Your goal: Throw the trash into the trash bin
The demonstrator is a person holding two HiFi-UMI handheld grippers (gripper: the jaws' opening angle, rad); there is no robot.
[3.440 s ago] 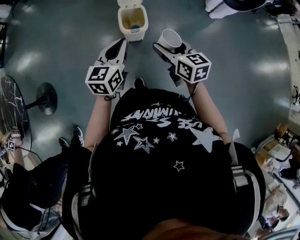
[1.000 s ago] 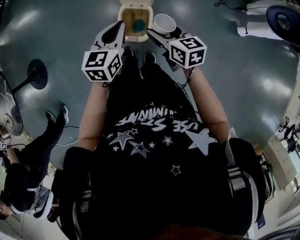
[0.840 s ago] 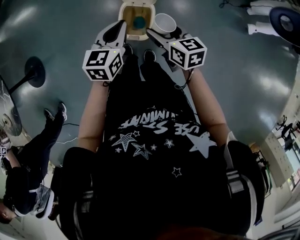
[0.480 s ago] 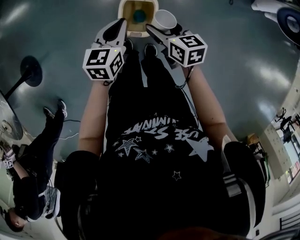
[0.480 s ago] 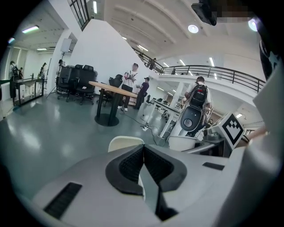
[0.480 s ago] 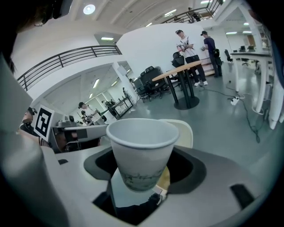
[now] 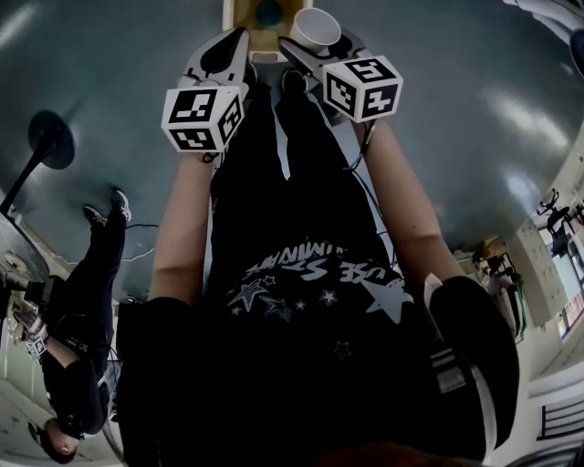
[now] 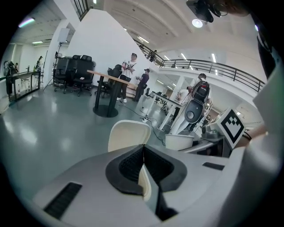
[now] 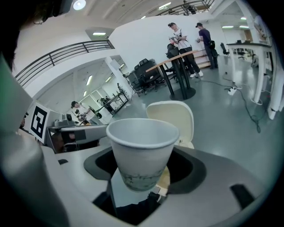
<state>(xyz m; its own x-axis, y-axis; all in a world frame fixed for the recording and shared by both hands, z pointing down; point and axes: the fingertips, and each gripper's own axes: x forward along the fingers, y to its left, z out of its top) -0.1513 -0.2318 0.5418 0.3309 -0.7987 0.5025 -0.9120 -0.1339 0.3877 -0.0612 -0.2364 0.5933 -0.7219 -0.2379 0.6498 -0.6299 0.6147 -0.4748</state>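
Writing: white capitals on the person's black shirt [image 7: 319,274], seen upside down, begin "USE"; the rest cannot be read.
Cup print: a faint greenish band near the base, too blurred to read.
Paper cup [image 9: 141,148]: white, upright, mouth up, long axis near vertical, base down between the jaws.
Right hand-held gripper [image 9: 143,170]: jaws stand wide and clamp the paper cup's lower wall from both sides.
Left hand-held gripper [image 8: 143,153]: jaws pressed together, nothing between them.
Trash bin [image 7: 245,11]: cream, on the grey floor [image 7: 109,73] in front of the person; its lid [image 9: 173,117] stands raised.
In the bin: one blue thing [image 7: 267,12].
Cup's place: held in the air, just beside the trash bin's right rim in the head view; the lid rises behind it.
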